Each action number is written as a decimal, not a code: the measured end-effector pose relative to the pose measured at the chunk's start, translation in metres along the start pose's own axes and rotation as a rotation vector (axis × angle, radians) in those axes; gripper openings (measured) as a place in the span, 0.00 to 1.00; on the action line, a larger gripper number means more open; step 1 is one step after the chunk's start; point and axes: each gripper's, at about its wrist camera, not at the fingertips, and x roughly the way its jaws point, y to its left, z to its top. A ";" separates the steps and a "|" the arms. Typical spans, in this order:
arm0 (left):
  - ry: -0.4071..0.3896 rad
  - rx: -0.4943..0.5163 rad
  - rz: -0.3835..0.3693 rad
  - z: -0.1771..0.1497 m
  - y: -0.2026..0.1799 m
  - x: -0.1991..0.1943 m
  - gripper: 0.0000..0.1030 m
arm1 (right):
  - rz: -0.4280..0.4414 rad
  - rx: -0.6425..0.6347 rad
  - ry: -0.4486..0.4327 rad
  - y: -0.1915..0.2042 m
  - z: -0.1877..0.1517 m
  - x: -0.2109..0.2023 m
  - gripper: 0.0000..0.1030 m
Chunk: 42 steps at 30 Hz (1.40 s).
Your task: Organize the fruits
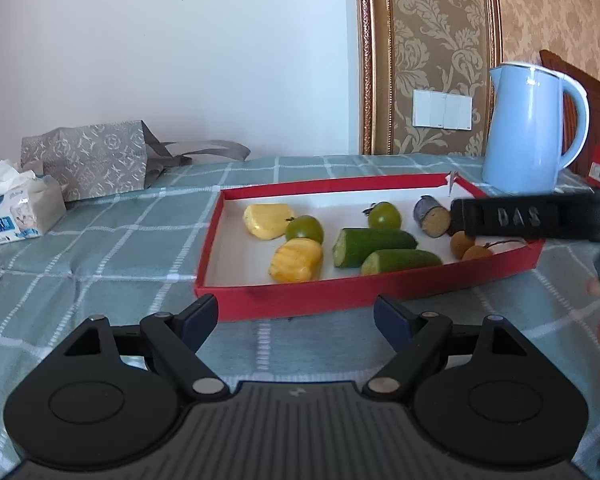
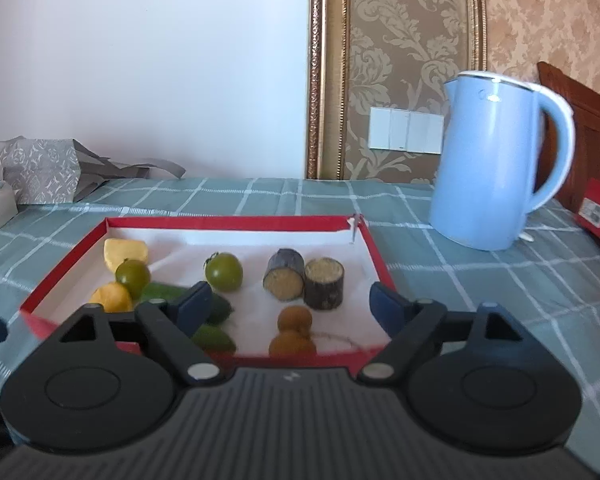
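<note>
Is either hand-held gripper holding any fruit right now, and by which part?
Nothing is held. The left hand-held gripper and the right hand-held gripper both stand open and empty, over the red tray.

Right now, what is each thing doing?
red tray: on the checked cloth, holding the cut fruit.
blue kettle: upright, lid shut.
left hand-held gripper: open, empty.
right hand-held gripper: open, empty.
tissue pack: open, tissue sticking out.
paper bag: lying on its side.

Each gripper [image 1: 294,310] is matte black plastic: a ribbed centre body, two round side discs, silver pivot screws, and dark blue finger pads [image 2: 192,300] (one finger reads "DAS").
</note>
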 end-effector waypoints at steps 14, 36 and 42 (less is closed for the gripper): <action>0.055 -0.080 0.020 0.001 0.009 0.010 0.83 | -0.007 0.079 0.035 -0.001 -0.031 -0.030 0.92; 0.063 -0.085 0.028 0.003 0.015 0.014 0.83 | -0.022 0.072 0.102 0.001 -0.039 -0.019 0.96; 0.063 -0.105 0.041 0.003 0.019 0.012 0.83 | -0.013 0.057 0.109 0.005 -0.040 -0.017 0.96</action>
